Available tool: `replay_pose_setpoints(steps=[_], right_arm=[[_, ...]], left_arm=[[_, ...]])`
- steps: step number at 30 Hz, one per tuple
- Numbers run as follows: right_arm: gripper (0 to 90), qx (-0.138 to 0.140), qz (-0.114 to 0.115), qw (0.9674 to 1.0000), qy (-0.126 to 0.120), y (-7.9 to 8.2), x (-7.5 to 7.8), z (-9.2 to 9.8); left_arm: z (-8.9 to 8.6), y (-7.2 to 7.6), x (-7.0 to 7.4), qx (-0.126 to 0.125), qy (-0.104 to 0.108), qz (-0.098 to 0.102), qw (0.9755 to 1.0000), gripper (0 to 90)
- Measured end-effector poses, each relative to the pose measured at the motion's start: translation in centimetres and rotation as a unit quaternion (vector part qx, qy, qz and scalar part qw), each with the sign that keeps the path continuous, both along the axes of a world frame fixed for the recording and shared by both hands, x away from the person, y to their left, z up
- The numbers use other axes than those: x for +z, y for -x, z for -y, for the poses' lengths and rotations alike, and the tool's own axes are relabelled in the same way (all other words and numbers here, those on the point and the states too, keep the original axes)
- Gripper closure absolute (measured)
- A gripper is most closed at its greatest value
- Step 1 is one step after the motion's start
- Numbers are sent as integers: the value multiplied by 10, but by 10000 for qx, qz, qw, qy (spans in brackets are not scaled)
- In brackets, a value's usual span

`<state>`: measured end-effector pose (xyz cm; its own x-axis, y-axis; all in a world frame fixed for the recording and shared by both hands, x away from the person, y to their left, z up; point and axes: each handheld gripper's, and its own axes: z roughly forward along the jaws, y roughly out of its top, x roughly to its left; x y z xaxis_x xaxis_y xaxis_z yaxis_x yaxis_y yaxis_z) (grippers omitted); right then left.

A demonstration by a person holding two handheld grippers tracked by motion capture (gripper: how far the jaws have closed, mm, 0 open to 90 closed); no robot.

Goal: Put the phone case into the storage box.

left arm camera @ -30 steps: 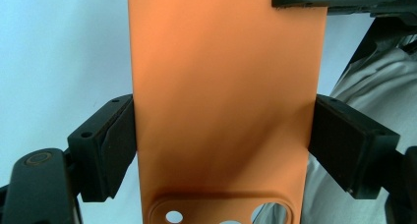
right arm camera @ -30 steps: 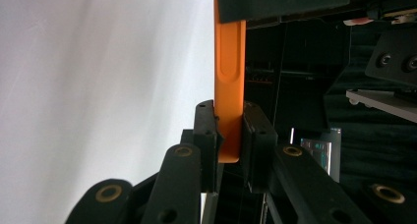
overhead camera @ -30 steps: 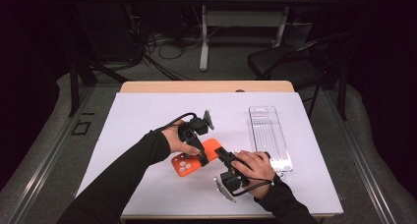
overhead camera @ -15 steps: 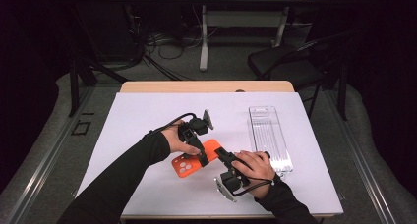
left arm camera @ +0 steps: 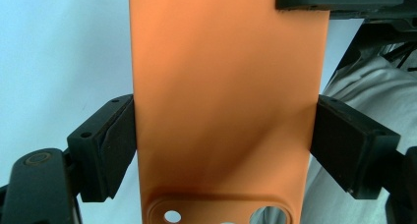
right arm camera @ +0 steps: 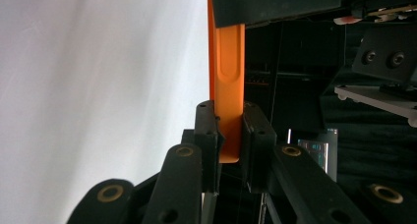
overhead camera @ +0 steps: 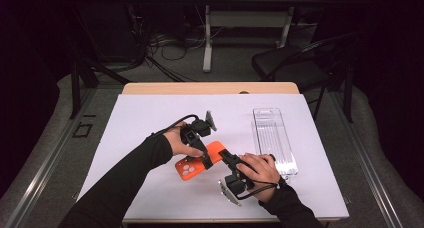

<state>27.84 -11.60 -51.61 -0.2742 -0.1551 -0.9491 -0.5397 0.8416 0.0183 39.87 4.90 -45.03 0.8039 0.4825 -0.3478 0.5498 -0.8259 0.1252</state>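
An orange phone case (overhead camera: 191,169) is held just above the white table (overhead camera: 150,118), its camera cut-out towards the person. My left gripper (overhead camera: 205,158) is shut across the case's width. In the left gripper view both pads (left arm camera: 115,135) press on the long sides of the case (left arm camera: 226,86). My right gripper (overhead camera: 223,155) comes in from the right and is shut on the case's far end. In the right gripper view its jaws pinch the thin wall of the case (right arm camera: 228,86) at the right gripper's tips (right arm camera: 229,130).
A clear plastic box (overhead camera: 274,138) lies lengthwise on the table to the right of the hands. A black chair (overhead camera: 300,63) and table legs stand on the floor beyond the far edge.
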Motion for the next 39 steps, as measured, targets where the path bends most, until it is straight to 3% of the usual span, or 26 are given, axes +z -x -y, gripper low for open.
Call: replay_pose_setpoints(steps=[19, 23, 29, 39], right_arm=[[805, -52, -26, 9999, -94, 0, 1, 1], [805, -43, -64, 9999, -102, -1, 1, 1], [805, -99, -121, 9998, -98, -2, 0, 2], [805, -108, -143, 9998, -98, -2, 1, 3]], left_arm=[[1, 3, 2, 36, -19, 244, 9997, 80], [-2, 3, 6, 45, 13, 371, 9993, 65], [-10, 5, 14, 100, 159, 446, 9988, 63], [-35, 5, 24, 303, 220, 679, 9970, 76]])
